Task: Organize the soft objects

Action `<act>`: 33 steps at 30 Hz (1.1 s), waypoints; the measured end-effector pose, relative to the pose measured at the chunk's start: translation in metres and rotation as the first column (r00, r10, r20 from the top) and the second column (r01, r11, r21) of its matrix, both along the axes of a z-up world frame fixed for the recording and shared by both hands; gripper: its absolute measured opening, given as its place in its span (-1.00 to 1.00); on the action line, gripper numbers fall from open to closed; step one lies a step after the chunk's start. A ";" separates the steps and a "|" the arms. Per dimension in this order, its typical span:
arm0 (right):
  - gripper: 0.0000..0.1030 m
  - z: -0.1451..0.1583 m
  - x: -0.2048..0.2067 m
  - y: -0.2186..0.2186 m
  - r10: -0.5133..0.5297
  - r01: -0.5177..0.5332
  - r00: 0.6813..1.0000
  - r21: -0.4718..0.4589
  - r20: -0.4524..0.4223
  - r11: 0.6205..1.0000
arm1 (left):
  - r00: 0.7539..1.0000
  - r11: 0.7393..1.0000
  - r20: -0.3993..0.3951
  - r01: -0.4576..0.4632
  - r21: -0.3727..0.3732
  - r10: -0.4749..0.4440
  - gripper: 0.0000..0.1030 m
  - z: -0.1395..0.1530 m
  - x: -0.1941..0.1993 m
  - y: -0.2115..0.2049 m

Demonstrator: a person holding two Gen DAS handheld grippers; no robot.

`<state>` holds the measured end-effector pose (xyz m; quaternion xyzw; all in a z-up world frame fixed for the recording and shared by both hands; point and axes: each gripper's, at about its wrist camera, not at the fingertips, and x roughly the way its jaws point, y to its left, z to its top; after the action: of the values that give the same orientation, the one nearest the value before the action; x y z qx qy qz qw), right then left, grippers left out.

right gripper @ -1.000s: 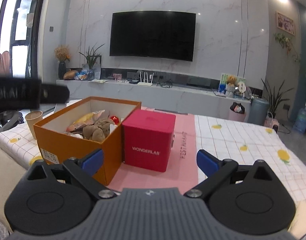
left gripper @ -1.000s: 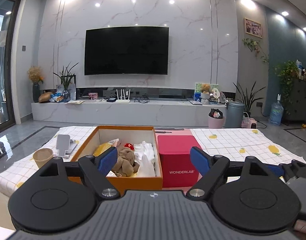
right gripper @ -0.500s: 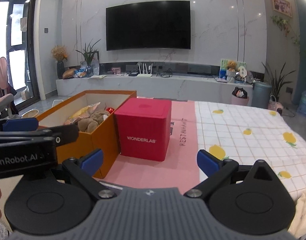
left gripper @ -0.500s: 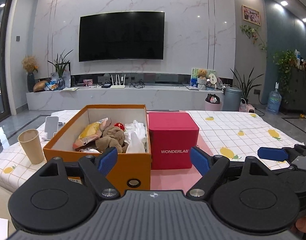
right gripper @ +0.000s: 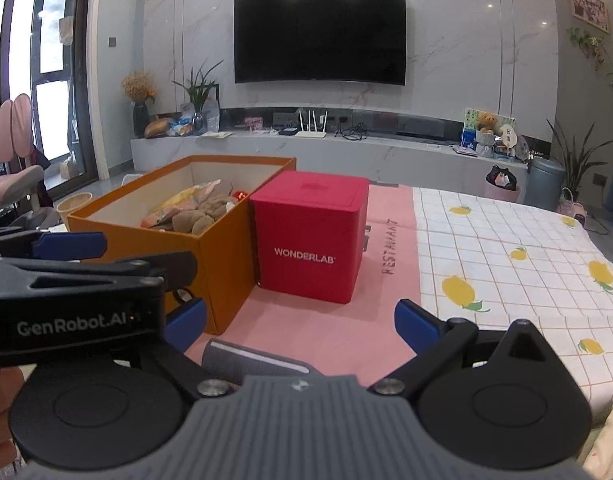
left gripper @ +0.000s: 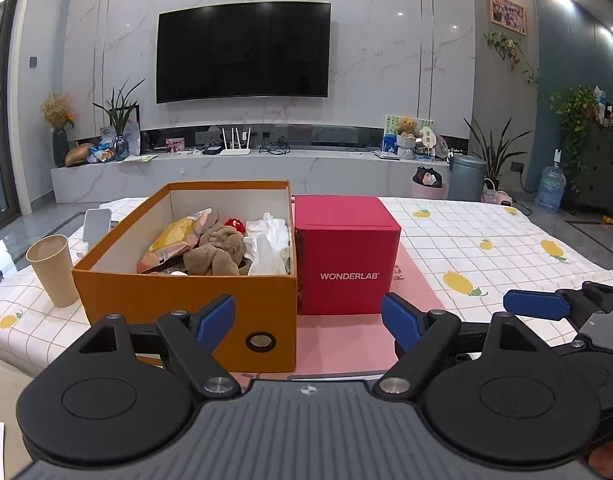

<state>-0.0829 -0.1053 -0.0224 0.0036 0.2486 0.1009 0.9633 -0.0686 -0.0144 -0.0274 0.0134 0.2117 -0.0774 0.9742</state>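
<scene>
An open orange box (left gripper: 178, 300) (right gripper: 222, 256) stands on the table and holds a brown plush toy (left gripper: 216, 250), a yellow snack bag (left gripper: 172, 238), white soft cloth (left gripper: 268, 240) and a small red item (left gripper: 233, 223). A closed red WONDERLAB box (left gripper: 346, 256) (right gripper: 310, 240) stands against its right side. My left gripper (left gripper: 308, 320) is open and empty, in front of the orange box. My right gripper (right gripper: 300, 322) is open and empty, in front of the red box. A grey flat object (right gripper: 250, 362) lies at the table's near edge below it.
A paper cup (left gripper: 52, 270) stands left of the orange box, with a white phone stand (left gripper: 96, 222) behind it. A pink mat (right gripper: 326, 328) lies under the boxes on a chequered lemon-print tablecloth (left gripper: 486, 248). A TV wall and marble shelf stand beyond.
Both grippers have pulled back and risen a little, so the boxes sit farther off and more of the table shows. The left gripper now shows large in the right wrist view.
</scene>
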 end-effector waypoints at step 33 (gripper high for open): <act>0.91 -0.001 0.000 0.006 -0.012 0.011 1.000 -0.040 -0.022 0.999 | 0.998 0.998 -0.023 -0.066 0.022 0.066 0.90 -0.001 0.001 -0.002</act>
<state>-0.0830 -0.0995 -0.0236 -0.0130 0.2611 0.0903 0.9610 -0.0673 -0.0163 -0.0288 0.0158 0.2245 -0.0431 0.9734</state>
